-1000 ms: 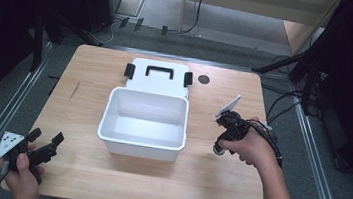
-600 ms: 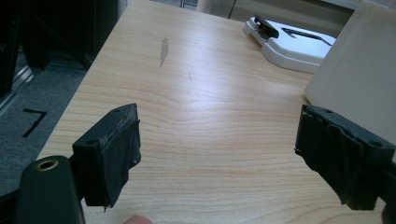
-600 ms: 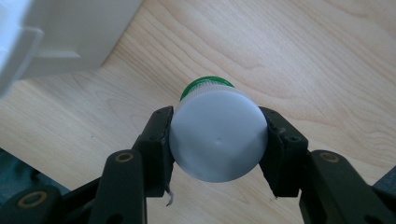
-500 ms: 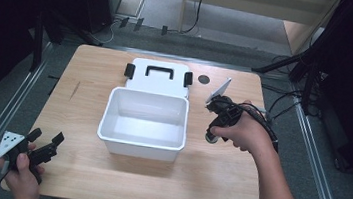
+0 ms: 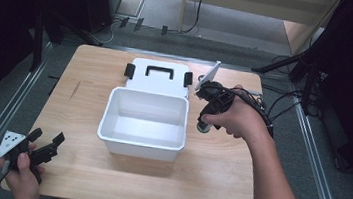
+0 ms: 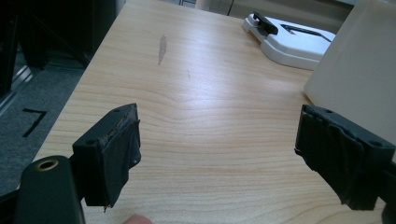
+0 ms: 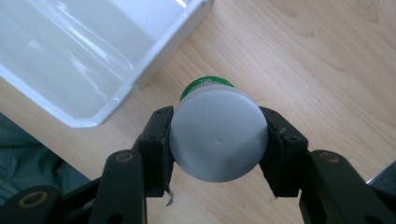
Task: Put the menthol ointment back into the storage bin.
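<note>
right gripper view | right gripper [image 7: 218, 140] clamped on bottle [image 7: 217, 140] | left gripper [image 6: 233, 154] fingers apart

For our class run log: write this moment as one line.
right gripper: shut on white-capped bottle beside white bin | left gripper: open over table

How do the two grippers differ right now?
The left gripper stands open and grips nothing; the right gripper is shut on a white-capped bottle. The left sits at the table's near left corner; the right is beside the white bin. Both have black jaws.
</note>
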A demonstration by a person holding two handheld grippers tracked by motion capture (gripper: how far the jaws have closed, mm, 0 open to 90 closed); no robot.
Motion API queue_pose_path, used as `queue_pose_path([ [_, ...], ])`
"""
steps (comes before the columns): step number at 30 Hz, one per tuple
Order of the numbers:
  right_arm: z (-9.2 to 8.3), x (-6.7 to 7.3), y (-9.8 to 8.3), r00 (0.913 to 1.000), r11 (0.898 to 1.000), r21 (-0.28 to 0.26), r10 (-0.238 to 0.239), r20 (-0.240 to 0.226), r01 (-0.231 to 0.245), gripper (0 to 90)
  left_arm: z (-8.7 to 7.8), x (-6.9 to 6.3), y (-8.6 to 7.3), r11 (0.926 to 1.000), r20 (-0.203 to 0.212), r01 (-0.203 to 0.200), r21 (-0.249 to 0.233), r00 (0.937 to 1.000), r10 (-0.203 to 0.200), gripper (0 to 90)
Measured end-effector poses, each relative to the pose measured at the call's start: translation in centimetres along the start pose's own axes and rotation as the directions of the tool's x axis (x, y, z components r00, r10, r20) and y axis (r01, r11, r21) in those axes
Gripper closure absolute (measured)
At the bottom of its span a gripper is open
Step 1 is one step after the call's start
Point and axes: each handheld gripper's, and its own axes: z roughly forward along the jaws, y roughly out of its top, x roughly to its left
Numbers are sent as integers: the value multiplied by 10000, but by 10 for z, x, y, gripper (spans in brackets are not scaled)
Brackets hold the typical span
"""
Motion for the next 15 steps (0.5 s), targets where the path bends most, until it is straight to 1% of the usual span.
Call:
queue_pose_path([
  [1, -4, 4, 4, 9998, 9997, -96, -222, 27, 222, 515, 0, 0, 0, 10000, 16, -14, -9, 10000, 14, 146],
  [3, -6, 6, 6, 9997, 9995, -143, -264, -11, 264, 515, 0, 0, 0, 10000, 7, -20, -1, 10000, 20, 146],
  [4, -9, 11, 10, 9987, 9987, -114, -502, -68, 501, 516, 0, 0, 0, 10000, 8, -20, 8, 10000, 20, 147],
  [5, -9, 11, 10, 9987, 9987, -114, -502, -68, 501, 516, 0, 0, 0, 10000, 6, -12, 14, 10000, 12, 147],
  [7, -12, 16, 14, 9979, 9978, -91, -649, -10, 649, 515, 0, 0, 0, 10000, -7, -20, 4, 10000, 20, 146],
  [9, -14, 21, 18, 9974, 9972, -207, -716, -86, 714, 515, 0, -1, 0, 10000, -21, -33, -6, 10000, 33, 147],
  [12, -17, 29, 24, 9955, 9954, -174, -946, -13, 946, 515, 0, -1, 0, 10000, -30, -48, 6, 10000, 48, 147],
  [15, -18, 35, 30, 9931, 9928, -255, -1171, -30, 1170, 515, 0, -1, 0, 10000, -30, -85, 28, 10000, 86, 147],
])
